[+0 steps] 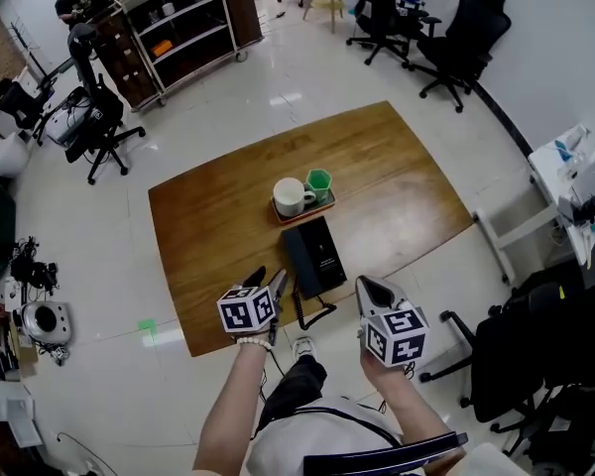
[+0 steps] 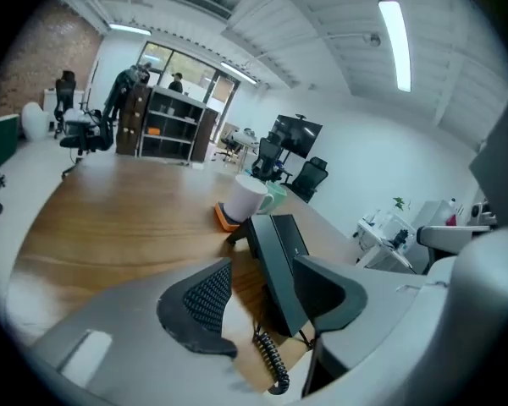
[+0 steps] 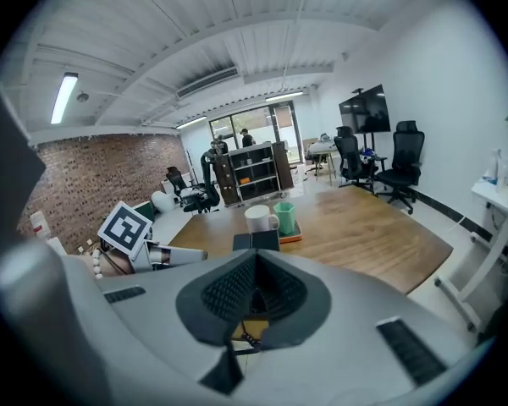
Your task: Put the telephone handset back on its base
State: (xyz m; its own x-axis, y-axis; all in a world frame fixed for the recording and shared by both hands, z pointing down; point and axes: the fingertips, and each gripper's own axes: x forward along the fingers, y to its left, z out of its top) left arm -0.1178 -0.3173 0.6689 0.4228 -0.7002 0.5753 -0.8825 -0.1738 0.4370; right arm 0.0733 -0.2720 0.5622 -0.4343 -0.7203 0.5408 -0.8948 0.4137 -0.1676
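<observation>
Left hand-held gripper (image 1: 275, 284) (image 2: 262, 294): at the bench's near edge, jaws wide apart, gripping nothing. In the left gripper view the near end of the telephone handset (image 1: 297, 264) (image 2: 275, 260) shows in the gap between the pads, and neither pad presses on it.

Right hand-held gripper (image 1: 370, 288) (image 3: 254, 294): to the right of the left one at the near edge, just right of the phone. Pads are closed together with nothing held.

Coiled cord (image 1: 315, 315) (image 2: 271, 358): loops off the phone's near end, over the bench (image 1: 218, 216) edge between the two grippers.

Handset: lying along the left side of the black base (image 1: 325, 251) (image 2: 292, 231), seated on it as far as these views show. The phone sits near-centre on the wooden bench, long axis running near to far.

Just beyond the phone: a small orange tray (image 1: 302, 213) holding a white mug (image 1: 290, 196) on the left and a green cup (image 1: 319, 180) on the right, side by side.

Farther out: black office chairs (image 1: 456, 38) at far right and a shelf unit (image 1: 183, 28) at far left, both on the floor and well apart from the bench.
</observation>
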